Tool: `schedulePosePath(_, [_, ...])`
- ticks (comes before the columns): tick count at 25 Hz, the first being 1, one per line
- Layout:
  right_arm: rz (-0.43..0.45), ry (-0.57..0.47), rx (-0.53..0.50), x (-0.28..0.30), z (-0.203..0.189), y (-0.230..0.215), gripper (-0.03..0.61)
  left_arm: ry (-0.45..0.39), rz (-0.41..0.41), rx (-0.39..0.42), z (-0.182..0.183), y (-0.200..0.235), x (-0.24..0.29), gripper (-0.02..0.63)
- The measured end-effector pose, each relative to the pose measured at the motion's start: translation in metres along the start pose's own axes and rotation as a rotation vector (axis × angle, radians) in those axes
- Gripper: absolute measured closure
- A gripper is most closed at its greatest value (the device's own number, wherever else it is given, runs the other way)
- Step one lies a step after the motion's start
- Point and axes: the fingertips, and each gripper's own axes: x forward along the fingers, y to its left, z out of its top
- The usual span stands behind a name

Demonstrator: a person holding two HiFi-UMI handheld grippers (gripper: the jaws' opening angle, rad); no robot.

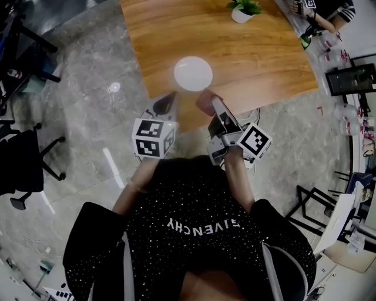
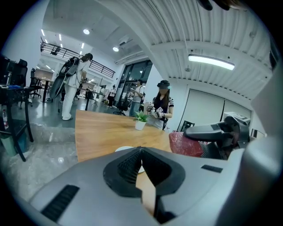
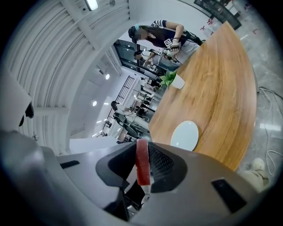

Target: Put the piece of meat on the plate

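Jaws of the right gripper [image 1: 214, 106] are clamped on the piece of meat [image 3: 142, 161], a thin red slab pinched edge-on between the ribbed pads so it can be carried without flopping. It stands upright in the grip and pokes out past the tips. The left gripper [image 2: 140, 152] has its jaws together on nothing (the meat shows off to its right, apart from it). I judge it is simply held alongside, out of the way.

Just beyond the meat, on the near edge of the wooden table [image 1: 247, 59], lies the white plate [image 1: 192, 73], bare and within easy reach. The meat hangs at its near right side, not yet over it. Farther off stands a small potted plant [image 1: 244, 9].
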Motion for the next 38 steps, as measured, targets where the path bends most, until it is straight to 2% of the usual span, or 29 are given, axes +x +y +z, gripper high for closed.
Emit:
schedulePosePath(5, [-0.018, 0.027, 0.027, 0.018, 0.022, -0.024, 0.486, 0.022, 0.007, -0.016, 0.004, 0.004, 0.037, 0.604])
schedulePosePath(11, [-0.012, 0.107, 0.012, 0.058, 0.064, -0.054, 0.486, 0.021, 0.081, -0.041, 0.015, 0.02, 0.091, 0.604])
schedulePosePath(16, [0.006, 0.24, -0.015, 0.094, 0.095, -0.08, 0.486, -0.01, 0.219, -0.109, 0.023, 0.039, 0.126, 0.604])
schedulePosePath(21, [0.023, 0.417, -0.072, 0.12, 0.111, -0.105, 0.486, -0.016, 0.375, -0.199, 0.006, 0.047, 0.14, 0.604])
schedulePosePath(28, [0.02, 0.547, -0.075, 0.148, 0.102, -0.129, 0.486, -0.021, 0.495, -0.28, -0.011, 0.066, 0.129, 0.604])
schedulePosePath(31, [0.008, 0.587, -0.075, 0.159, 0.091, -0.135, 0.486, -0.025, 0.486, -0.321, -0.019, 0.071, 0.124, 0.604])
schedulePosePath(34, [-0.004, 0.619, -0.021, 0.168, 0.074, -0.136, 0.486, -0.029, 0.46, -0.371, -0.029, 0.073, 0.122, 0.604])
schedulePosePath(38, [-0.048, 0.676, -0.037, 0.175, 0.055, -0.142, 0.486, -0.027, 0.461, -0.362, -0.039, 0.082, 0.119, 0.604])
